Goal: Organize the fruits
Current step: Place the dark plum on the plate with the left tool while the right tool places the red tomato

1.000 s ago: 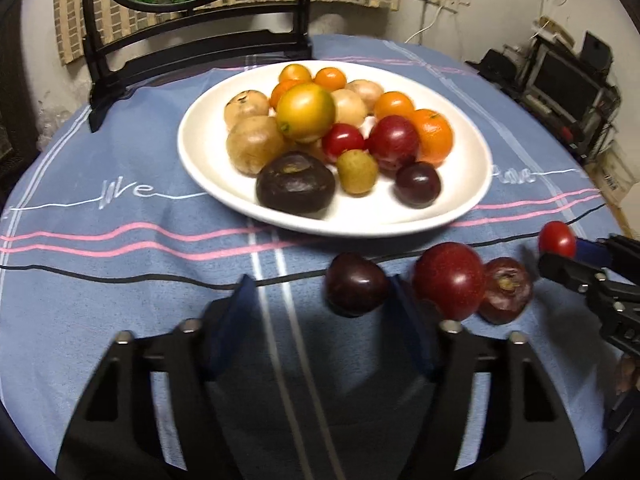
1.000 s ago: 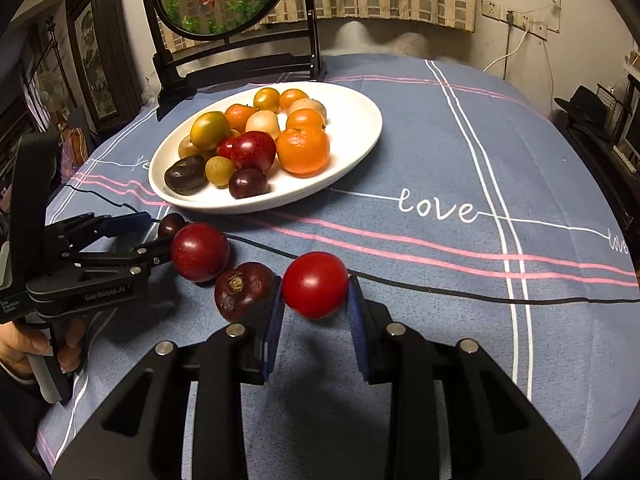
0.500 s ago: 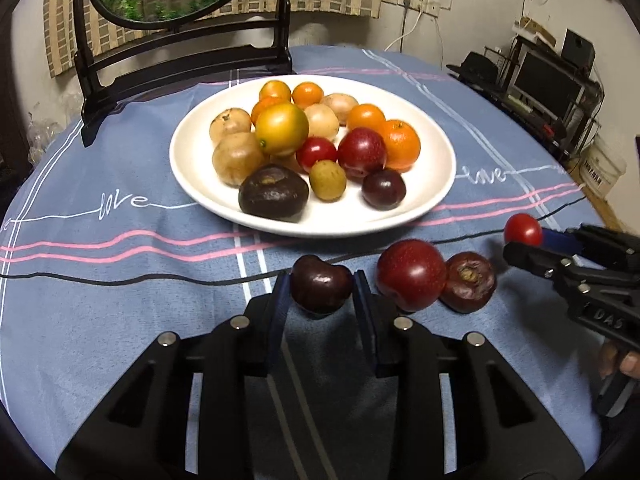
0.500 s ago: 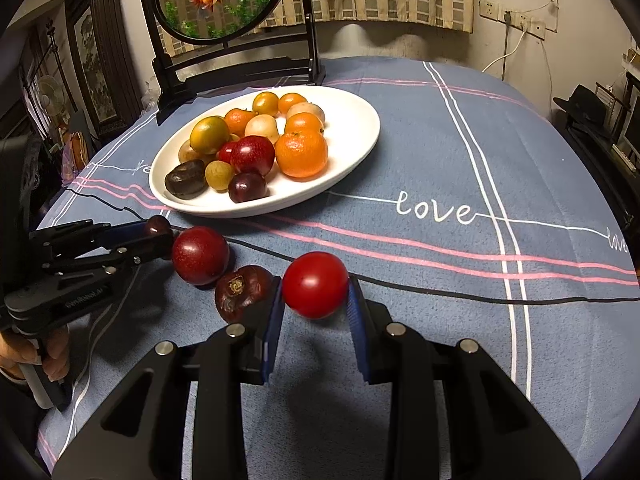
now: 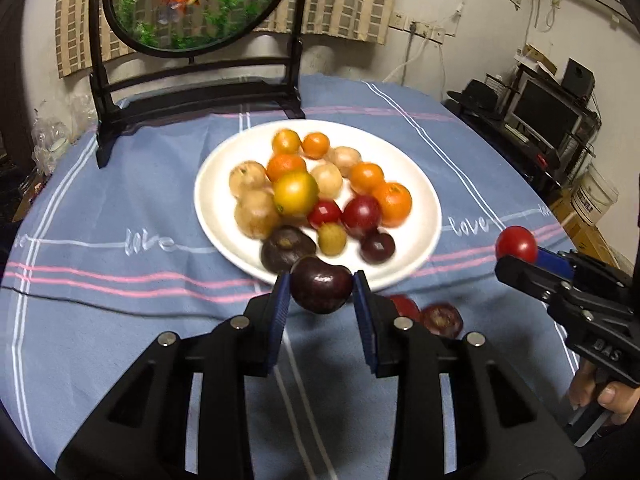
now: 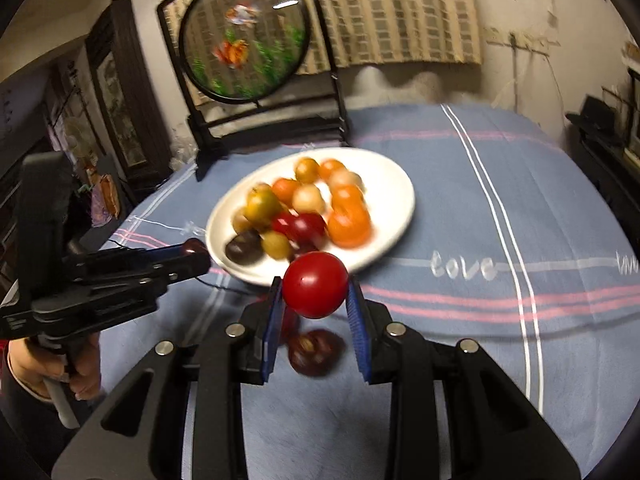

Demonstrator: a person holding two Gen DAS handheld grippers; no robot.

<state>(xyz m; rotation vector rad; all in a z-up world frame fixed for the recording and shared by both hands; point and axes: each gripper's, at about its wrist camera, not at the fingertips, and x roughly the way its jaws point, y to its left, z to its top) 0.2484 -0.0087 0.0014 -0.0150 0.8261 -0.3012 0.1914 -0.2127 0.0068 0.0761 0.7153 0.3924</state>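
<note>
My left gripper (image 5: 321, 294) is shut on a dark purple plum (image 5: 321, 289) and holds it above the cloth, just short of the near rim of the white plate (image 5: 416, 184). The plate holds several oranges, plums and yellow-brown fruits. My right gripper (image 6: 314, 290) is shut on a red tomato (image 6: 315, 283), lifted off the cloth near the plate (image 6: 394, 176). It also shows in the left wrist view (image 5: 516, 245). A red plum (image 5: 405, 306) and a dark mangosteen (image 5: 443, 320) lie on the blue cloth below the grippers; the mangosteen shows in the right wrist view (image 6: 314, 351).
A round fish-picture screen on a black stand (image 5: 192, 92) stands behind the plate. The blue striped tablecloth (image 5: 120, 280) covers a round table. Shelves with a monitor (image 5: 544, 112) stand off the table at the right.
Both grippers have lifted their fruits off the cloth and moved up toward the plate. The left gripper shut on the dark plum one second ago.
</note>
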